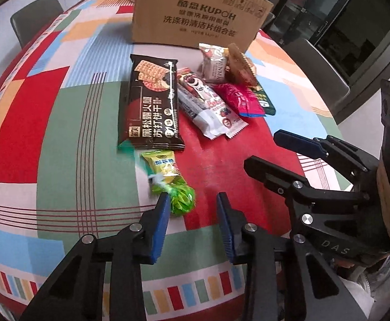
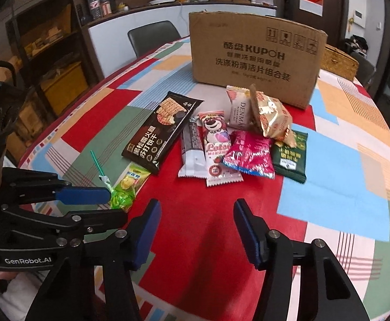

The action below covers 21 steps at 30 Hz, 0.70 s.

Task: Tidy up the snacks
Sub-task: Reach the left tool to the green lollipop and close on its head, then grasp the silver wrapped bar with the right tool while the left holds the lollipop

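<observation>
Several snacks lie on the patchwork tablecloth in front of a cardboard box. A black cracker pack is leftmost, then a bear wafer bar, a pink bag, a gold bag and a dark green packet. A green lollipop and a yellow-green candy pack lie nearest. My left gripper is open, its left pad beside the lollipop. My right gripper is open and empty over the red patch.
The right gripper shows in the left wrist view; the left gripper shows in the right wrist view. Grey chairs stand around the table. A wicker basket sits behind the box. Shelves stand at the left.
</observation>
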Tool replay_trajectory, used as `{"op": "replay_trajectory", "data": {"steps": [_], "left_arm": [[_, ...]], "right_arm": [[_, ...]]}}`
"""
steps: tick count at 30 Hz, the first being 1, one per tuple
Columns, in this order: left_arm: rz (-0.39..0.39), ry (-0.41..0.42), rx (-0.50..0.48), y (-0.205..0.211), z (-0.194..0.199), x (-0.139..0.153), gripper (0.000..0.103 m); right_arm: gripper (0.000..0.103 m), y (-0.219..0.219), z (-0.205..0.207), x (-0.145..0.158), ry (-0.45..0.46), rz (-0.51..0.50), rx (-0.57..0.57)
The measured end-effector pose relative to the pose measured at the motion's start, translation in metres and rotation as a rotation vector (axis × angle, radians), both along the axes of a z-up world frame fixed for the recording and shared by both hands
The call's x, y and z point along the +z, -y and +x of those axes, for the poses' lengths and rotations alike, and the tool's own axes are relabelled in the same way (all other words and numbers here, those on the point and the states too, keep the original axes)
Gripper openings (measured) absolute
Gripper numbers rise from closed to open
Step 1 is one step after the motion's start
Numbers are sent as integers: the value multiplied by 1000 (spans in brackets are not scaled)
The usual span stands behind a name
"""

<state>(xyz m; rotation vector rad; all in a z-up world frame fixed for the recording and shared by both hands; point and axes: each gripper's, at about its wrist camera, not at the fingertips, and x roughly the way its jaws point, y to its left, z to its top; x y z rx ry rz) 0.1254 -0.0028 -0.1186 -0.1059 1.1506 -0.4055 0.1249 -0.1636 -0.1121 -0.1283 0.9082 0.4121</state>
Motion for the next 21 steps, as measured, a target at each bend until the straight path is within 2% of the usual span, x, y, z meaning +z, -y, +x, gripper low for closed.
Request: {"op": "replay_trajectory", "data": {"steps": [7,12,21], "left_arm": [[-16,-37,23,-6,8,-10,30],[-33,-57,25,-8,11,-15,26],[-30,-3,40,-14,13,-4,25]], "right_arm": [[54,-11,15,-3,19,10,49],[50,-19,26,-10,-3,21,71],[48,-26,43,-17,-22,13,64]]}}
